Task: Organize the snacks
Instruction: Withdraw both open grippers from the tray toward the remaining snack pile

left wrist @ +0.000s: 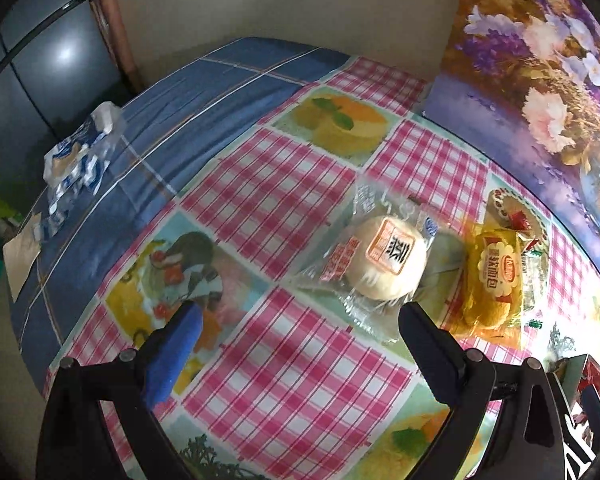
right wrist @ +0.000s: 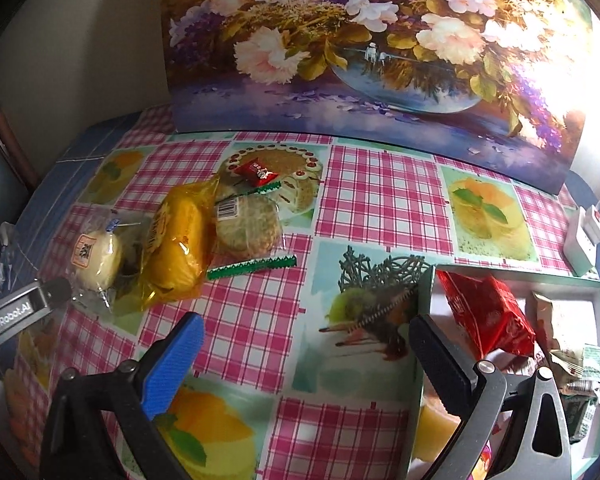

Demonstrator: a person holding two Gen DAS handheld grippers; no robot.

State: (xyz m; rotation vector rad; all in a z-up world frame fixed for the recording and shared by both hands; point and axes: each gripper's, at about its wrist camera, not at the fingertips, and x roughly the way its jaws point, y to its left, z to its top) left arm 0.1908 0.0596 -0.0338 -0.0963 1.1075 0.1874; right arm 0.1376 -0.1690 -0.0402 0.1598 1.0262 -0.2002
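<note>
Two tools work a tabletop (right wrist: pixel 380 196) covered in pink-check oilcloth as loose snacks await sorting. Seen from the left wrist, the left tool (left wrist: pixel 300 316) hovers with jaws spread wide and nothing between them, its black finger just short of the clear wrapper of a pale round bun (left wrist: pixel 388 262) at about 1 o'clock. Beside the bun, farther toward 2 o'clock, lies a yellow-wrapped cake (left wrist: pixel 494 280), their wrappers touching or nearly so.

Seen from the right wrist, the right tool (right wrist: pixel 304 336) is likewise spread and empty above the cloth. A shallow box (right wrist: pixel 516 274) at 3 o'clock already holds a red packet (right wrist: pixel 488 316) and other wrapped items. At 10 to 11 o'clock sit the bun, the yellow cake, a round biscuit pack (right wrist: pixel 248 226) with green crimped edges, and a small red candy (right wrist: pixel 256 172).

The bun looks to be the left tool's target. A clean pick likely means sliding forward and to the right until the jaws straddle the bun itself, not only the loose film, then closing gently, since the soft pastry could squash and the slick wrapper could slip. Keeping clear of the neighbouring cake should prevent dragging it along.
</note>
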